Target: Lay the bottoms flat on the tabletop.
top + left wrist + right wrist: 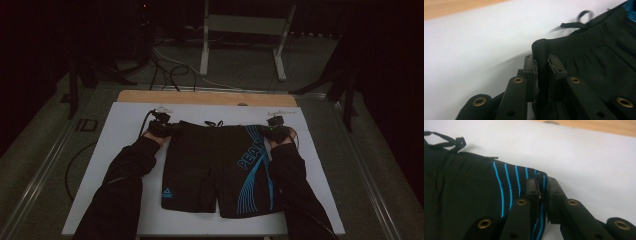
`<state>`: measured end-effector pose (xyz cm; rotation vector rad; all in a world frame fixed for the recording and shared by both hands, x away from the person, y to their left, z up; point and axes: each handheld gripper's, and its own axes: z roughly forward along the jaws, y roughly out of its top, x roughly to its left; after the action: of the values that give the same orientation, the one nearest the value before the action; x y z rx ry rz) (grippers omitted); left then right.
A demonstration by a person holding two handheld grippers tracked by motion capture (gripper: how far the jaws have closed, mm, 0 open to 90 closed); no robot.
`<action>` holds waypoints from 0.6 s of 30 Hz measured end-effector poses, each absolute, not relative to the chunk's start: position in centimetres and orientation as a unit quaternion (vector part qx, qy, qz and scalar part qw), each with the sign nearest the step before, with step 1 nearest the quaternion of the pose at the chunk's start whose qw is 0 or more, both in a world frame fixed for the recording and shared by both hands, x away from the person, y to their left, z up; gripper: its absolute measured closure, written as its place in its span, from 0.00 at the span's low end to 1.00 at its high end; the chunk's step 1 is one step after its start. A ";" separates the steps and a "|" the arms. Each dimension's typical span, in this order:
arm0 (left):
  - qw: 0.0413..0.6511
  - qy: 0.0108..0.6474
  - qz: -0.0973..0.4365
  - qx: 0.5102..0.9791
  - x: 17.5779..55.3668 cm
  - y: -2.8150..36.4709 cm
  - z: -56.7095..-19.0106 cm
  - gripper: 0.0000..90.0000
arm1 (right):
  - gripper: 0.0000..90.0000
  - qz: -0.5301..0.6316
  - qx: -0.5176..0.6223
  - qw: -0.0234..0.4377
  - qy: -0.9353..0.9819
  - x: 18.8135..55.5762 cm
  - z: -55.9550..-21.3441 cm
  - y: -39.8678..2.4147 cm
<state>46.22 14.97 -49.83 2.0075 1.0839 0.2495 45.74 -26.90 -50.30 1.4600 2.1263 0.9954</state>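
With each tool [541,72] [541,195] pinching a waistband corner, the shorts [215,165] lie flat, likely ready for lifting or folding.

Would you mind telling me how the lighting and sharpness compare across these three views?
High view: dim and underexposed, the shorts nearly merging with the dark sleeves. Left gripper view: bright, the mat almost washed out, the drawstring blurred. Right gripper view: evenly lit, blue stripes fairly crisp, the near jaws soft.
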 end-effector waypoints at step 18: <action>0.398 0.399 0.166 0.809 47.7 13.8 -49.7 0.88 | 0.91 0.336 0.534 0.206 0.748 48.3 -49.4 -26.5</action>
<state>47.75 13.82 -49.72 2.0489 1.0113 0.4204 48.32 -26.52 -49.43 1.4893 2.0842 0.9361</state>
